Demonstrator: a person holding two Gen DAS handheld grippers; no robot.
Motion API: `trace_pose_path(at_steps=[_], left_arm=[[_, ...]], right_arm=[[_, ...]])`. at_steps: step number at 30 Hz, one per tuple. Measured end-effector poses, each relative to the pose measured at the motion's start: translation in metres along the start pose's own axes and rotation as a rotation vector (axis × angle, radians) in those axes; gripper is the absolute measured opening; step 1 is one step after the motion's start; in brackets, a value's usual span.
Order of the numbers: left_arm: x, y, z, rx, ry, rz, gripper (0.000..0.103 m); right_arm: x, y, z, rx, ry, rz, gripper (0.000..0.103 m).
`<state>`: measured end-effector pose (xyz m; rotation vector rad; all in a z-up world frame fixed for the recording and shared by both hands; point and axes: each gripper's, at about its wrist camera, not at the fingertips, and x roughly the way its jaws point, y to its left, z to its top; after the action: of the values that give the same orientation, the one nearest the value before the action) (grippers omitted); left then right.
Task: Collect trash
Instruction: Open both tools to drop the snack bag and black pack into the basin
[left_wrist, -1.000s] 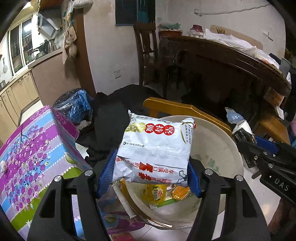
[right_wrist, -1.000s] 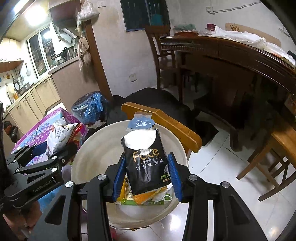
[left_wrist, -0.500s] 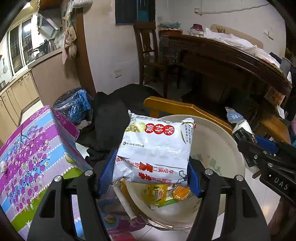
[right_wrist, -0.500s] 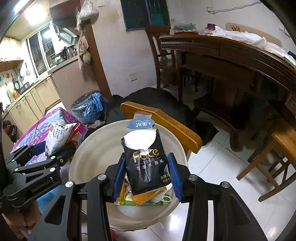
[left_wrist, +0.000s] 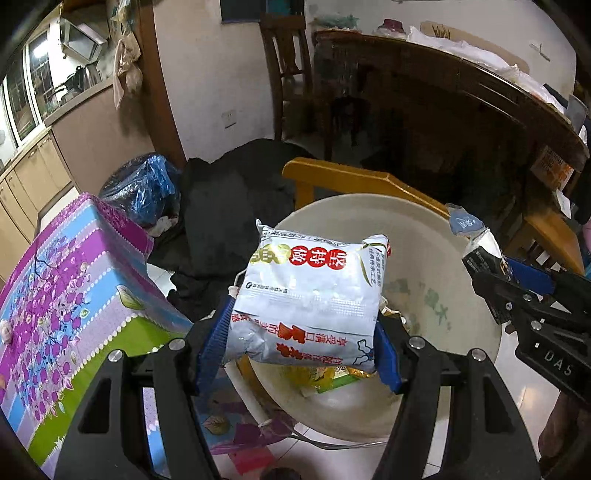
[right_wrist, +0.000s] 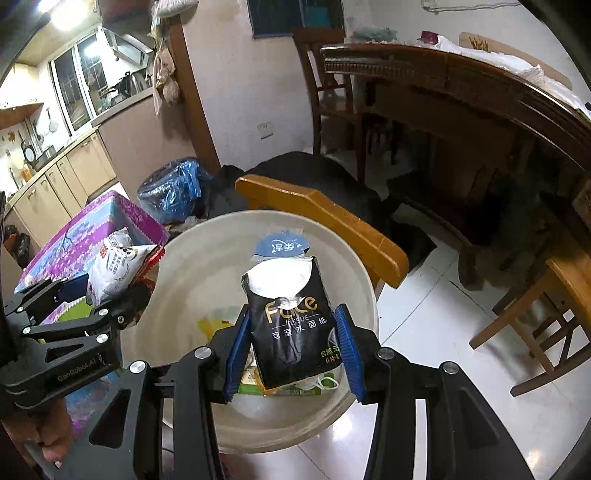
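**Both claws loaded over the basin — drop step pending**

Left wrist view. The left claw (left_wrist: 301, 354) is clenched on a white snack packet (left_wrist: 308, 301) with red print; both blue pads press its lower sides and the packet stands up between them. It hangs over the near rim of a cream basin (left_wrist: 436, 266), which already holds yellow and green wrappers (left_wrist: 328, 376) at its bottom. The basin sits against a wooden chair back (left_wrist: 354, 179). To the left lies a purple flowered box (left_wrist: 70, 288), and behind it a blue plastic bag (left_wrist: 144, 186) and dark cloth (left_wrist: 229, 206). The right claw enters from the right edge, carrying a black pack.

Right wrist view. The right claw (right_wrist: 293, 350) is grasping a black tissue pack (right_wrist: 291, 332) — torn open at the top, white tissue showing, a blue flap above it. The pack is well inside the basin's outline, above the wrappers. The left claw (right_wrist: 122, 291) shows at the left, its packet at the basin's rim.

Judgement. The step in hand is the deposit: both pieces of trash are picked and carried to the basin, neither yet let go. The right pack looks ready to release where it is. The left packet sits nearer the rim, so that claw probably needs a short move inward before the pads part, lest the packet tip outside onto the box.
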<state>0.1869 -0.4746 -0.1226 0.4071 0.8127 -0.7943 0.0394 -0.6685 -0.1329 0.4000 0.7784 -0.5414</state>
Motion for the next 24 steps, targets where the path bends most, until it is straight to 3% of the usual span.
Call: trace_pose_path(at_steps=[13,17,18,24], left_arm=[[0.003,-0.003,0.000,-0.001,-0.006,0.013,0.068],[0.003,-0.004,0.001,0.002,-0.024,0.026,0.082],[0.003,-0.004,0.001,0.004,-0.026,0.026,0.083],[0.002,-0.005,0.002,0.008,-0.029,0.028,0.085]], right_arm=[[0.004,0.003,-0.007,-0.002,-0.004,0.002,0.046],[0.000,0.000,-0.009,0.011,-0.022,-0.002,0.057],[-0.002,-0.001,-0.010,0.015,-0.026,-0.001,0.062],[-0.012,-0.003,-0.008,0.018,-0.051,0.005,0.064]])
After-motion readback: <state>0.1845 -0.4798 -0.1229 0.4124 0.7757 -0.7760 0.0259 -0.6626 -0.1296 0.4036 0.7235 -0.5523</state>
